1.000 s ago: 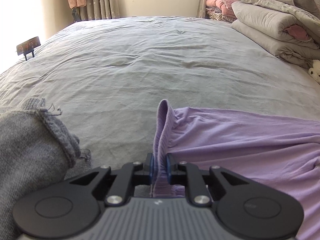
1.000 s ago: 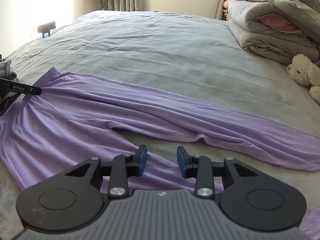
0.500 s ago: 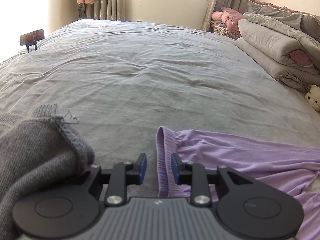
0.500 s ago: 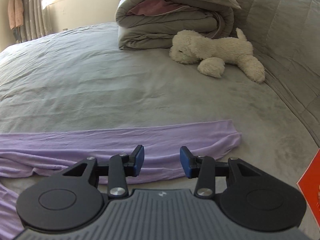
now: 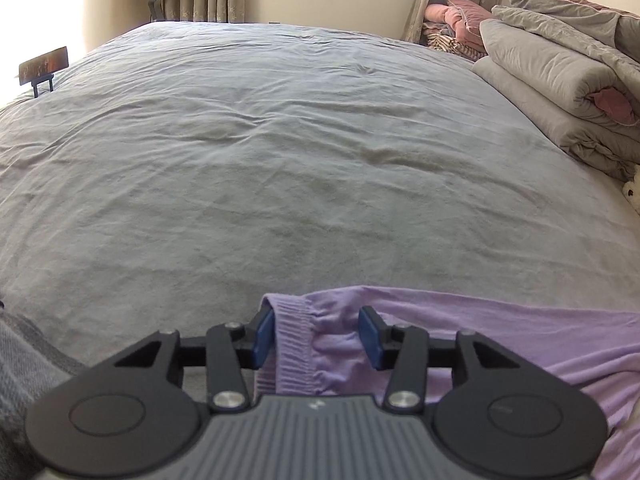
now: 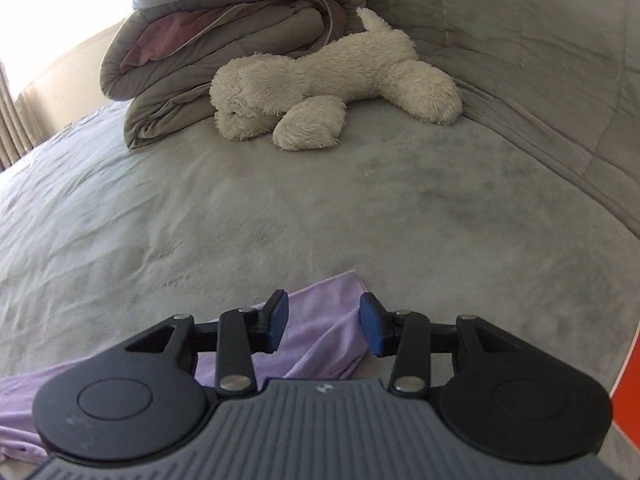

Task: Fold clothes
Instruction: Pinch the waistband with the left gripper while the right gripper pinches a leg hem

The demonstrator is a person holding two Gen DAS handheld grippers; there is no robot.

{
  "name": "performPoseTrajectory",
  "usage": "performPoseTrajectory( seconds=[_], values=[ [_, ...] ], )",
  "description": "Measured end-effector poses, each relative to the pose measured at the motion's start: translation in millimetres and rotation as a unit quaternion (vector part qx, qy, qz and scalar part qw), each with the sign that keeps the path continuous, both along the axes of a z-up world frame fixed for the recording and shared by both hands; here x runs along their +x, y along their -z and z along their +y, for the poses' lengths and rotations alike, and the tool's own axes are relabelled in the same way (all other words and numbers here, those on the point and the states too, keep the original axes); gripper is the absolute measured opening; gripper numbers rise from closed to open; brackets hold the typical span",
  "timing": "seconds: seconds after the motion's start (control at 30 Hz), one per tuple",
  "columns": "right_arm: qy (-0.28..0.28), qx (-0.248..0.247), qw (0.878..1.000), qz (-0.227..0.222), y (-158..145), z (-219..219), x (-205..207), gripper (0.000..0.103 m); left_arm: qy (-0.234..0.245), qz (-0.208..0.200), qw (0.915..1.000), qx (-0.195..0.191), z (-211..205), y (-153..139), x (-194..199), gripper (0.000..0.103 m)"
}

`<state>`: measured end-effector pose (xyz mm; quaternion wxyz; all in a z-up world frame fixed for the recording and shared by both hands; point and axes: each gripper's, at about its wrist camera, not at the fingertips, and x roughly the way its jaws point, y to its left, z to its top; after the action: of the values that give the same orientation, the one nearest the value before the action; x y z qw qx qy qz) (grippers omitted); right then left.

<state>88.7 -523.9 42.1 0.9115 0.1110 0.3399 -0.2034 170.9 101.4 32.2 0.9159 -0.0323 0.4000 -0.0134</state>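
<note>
My left gripper (image 5: 316, 336) spread wide, straddling ribbed waistband (image 5: 290, 340) of lilac trousers (image 5: 500, 332) flat on bed (image 5: 280, 160). My right gripper (image 6: 322, 328) likewise apart over leg cuff (image 6: 332, 312). Sink deep, catch both layers, pinch ends together, keep fabric taut.

Left hand-held gripper (image 5: 316, 336): clamped on the ribbed waistband of the lilac knit trousers (image 5: 296, 344) a second ago, now spread wide astride it. Right hand-held gripper (image 6: 322, 326): swung from mid-garment to the trouser-leg cuff (image 6: 320, 320), jaws apart.
</note>
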Motion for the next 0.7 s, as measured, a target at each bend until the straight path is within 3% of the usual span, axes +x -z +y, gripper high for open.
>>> performPoseTrajectory(
  seconds=[0.1,0.13,0.17,0.2,0.23,0.27,0.4,0.57,0.7],
  values=[
    [-0.026,-0.065,0.997,0.016,10,5,16,0.044,0.008,-0.008,0.9993,0.036,-7,3,1,0.041],
    [-0.031,-0.062,0.997,0.022,16,3,19,0.044,0.011,-0.013,0.9986,0.049,-9,3,0,0.032],
    [-0.036,-0.059,0.997,0.028,22,2,22,0.044,0.014,-0.018,0.9979,0.060,-10,3,-1,0.016],
    [-0.035,-0.061,0.997,0.026,25,4,23,0.037,0.019,-0.023,0.9975,0.064,-10,2,-2,0.008],
    [-0.041,-0.063,0.997,0.025,23,5,23,0.014,0.022,-0.027,0.9972,0.066,-10,2,-3,0.003],
    [-0.047,-0.064,0.997,0.025,20,7,23,0.001,0.020,-0.031,0.9974,0.063,-9,1,-4,0.003],
    [-0.021,-0.077,0.996,-0.035,-8,10,15,0.001,-0.008,-0.067,0.9966,0.048,-4,-17,-10,0.002],
    [0.019,-0.131,0.986,-0.106,-40,23,6,0.001,-0.041,-0.103,0.9936,0.022,5,-39,-12,0.002],
    [0.043,-0.160,0.979,-0.120,-40,28,9,0.001,-0.045,-0.092,0.9945,0.022,4,-27,-5,0.003]
  ],
)
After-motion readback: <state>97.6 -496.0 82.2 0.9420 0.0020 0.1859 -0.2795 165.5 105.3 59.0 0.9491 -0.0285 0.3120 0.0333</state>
